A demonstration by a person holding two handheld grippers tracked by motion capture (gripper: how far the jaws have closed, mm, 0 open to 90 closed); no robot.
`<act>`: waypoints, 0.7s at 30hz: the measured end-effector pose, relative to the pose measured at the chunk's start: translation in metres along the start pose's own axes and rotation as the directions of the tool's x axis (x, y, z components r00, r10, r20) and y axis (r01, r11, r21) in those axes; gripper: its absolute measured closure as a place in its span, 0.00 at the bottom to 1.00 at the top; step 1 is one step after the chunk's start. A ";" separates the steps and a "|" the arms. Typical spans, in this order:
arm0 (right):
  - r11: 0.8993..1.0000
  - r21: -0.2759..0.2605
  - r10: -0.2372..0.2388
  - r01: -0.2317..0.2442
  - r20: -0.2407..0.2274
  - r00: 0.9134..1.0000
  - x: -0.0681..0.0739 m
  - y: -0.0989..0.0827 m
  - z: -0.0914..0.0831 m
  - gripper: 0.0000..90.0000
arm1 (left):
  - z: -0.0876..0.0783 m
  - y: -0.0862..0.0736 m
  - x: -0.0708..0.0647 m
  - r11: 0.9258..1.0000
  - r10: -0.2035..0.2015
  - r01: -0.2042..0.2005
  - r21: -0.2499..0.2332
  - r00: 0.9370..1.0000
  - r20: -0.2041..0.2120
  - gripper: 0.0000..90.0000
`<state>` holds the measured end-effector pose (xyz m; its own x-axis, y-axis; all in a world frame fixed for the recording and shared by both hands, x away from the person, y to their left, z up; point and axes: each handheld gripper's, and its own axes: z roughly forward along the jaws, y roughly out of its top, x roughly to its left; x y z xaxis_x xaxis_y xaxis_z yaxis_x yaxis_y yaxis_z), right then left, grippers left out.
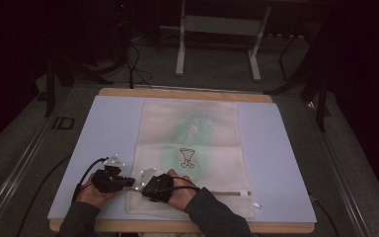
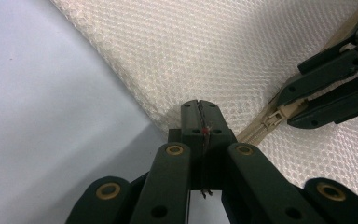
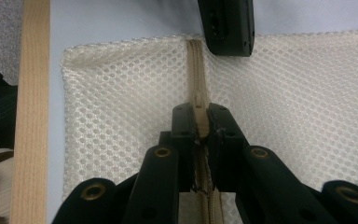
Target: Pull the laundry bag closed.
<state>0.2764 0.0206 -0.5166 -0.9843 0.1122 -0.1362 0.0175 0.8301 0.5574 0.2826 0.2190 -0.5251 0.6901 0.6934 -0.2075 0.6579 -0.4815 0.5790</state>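
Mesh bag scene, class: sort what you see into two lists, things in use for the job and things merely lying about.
In use:
mesh bag
its zipper
zipper pull, pinched by the right gripper
left gripper, shut on the bag's edge
blue mat under the bag

Lying about:
white table frame on the floor behind
floor cables
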 end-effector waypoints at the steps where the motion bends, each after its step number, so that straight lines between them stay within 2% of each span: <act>1: 1.000 0.001 0.005 -0.005 0.001 1.000 0.000 0.000 -0.001 0.91 | 0.000 0.000 0.000 1.000 0.000 0.000 -0.001 1.000 0.002 1.00; 21: 1.000 0.016 0.009 -0.009 -0.004 1.000 0.002 -0.009 -0.008 0.91 | 0.000 0.000 0.000 1.000 0.005 -0.005 0.000 1.000 0.002 1.00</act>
<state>0.2730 0.0089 -0.5154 -0.9849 0.1174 -0.1275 0.0292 0.8377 0.5453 0.2826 0.2190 -0.5251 0.6938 0.6899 -0.2066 0.6546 -0.4845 0.5803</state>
